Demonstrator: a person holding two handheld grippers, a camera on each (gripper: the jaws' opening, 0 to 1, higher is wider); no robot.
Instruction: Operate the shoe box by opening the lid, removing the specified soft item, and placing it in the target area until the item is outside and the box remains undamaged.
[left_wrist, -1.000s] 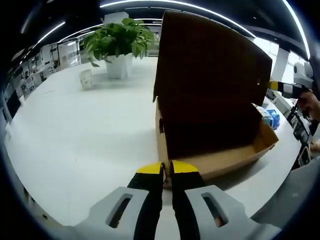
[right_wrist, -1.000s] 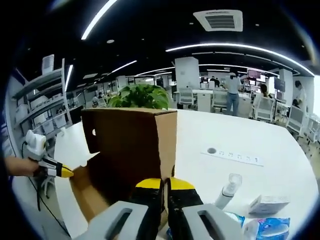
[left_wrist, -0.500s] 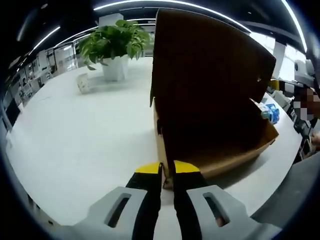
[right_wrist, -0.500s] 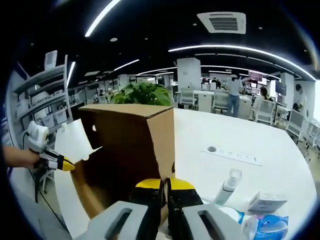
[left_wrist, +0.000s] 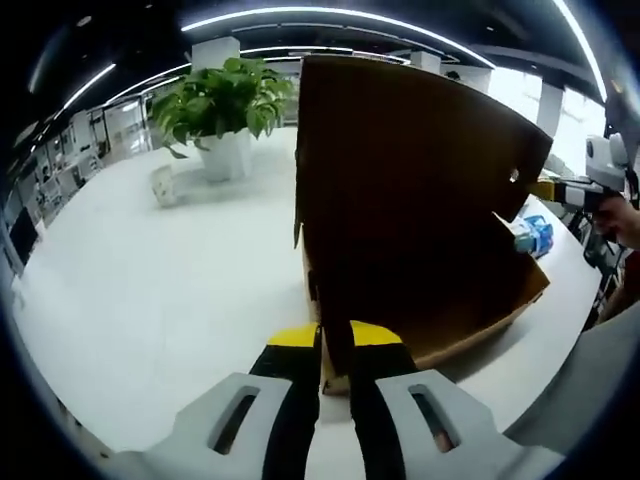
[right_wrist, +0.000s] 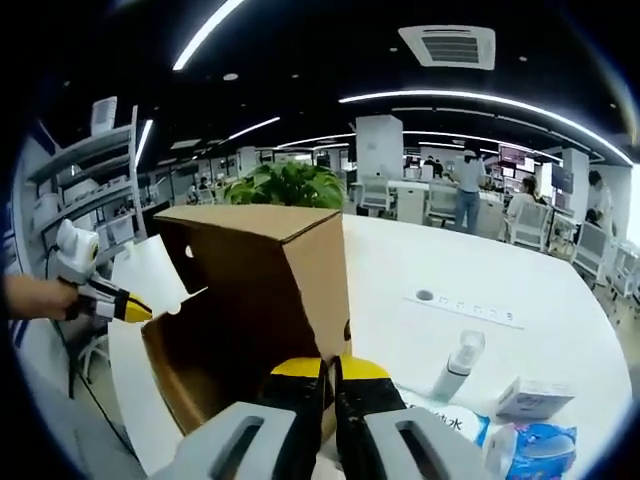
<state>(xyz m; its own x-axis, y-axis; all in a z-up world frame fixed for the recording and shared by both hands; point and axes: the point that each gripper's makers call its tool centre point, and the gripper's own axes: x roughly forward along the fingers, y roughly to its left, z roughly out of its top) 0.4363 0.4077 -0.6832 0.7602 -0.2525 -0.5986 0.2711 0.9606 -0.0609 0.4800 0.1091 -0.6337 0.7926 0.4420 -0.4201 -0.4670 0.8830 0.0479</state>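
Note:
The brown shoe box (left_wrist: 480, 315) stands on the white table (left_wrist: 150, 300) with its lid (left_wrist: 420, 180) raised and leaning over the dark inside. My left gripper (left_wrist: 335, 340) is shut on the box's near corner. In the right gripper view the box (right_wrist: 240, 330) rises just past my right gripper (right_wrist: 330, 368), whose jaws are shut on the lid's edge. My left gripper (right_wrist: 135, 310) comes in at the box's far end, held by a hand. My right gripper (left_wrist: 548, 188) sits by the lid's holed side flap. No soft item is visible; the inside is too dark.
A potted plant (left_wrist: 225, 100) and a small white cup (left_wrist: 162, 185) stand at the table's far side. Near the box lie a spray bottle (right_wrist: 455, 365), a white carton (right_wrist: 535, 400) and blue tissue packs (right_wrist: 545, 445). A socket strip (right_wrist: 470, 308) is set in the table. People stand far behind.
The lid has tipped further over the box, hiding more of the inside in the left gripper view. In the right gripper view its top face now shows. Both grippers keep their hold.

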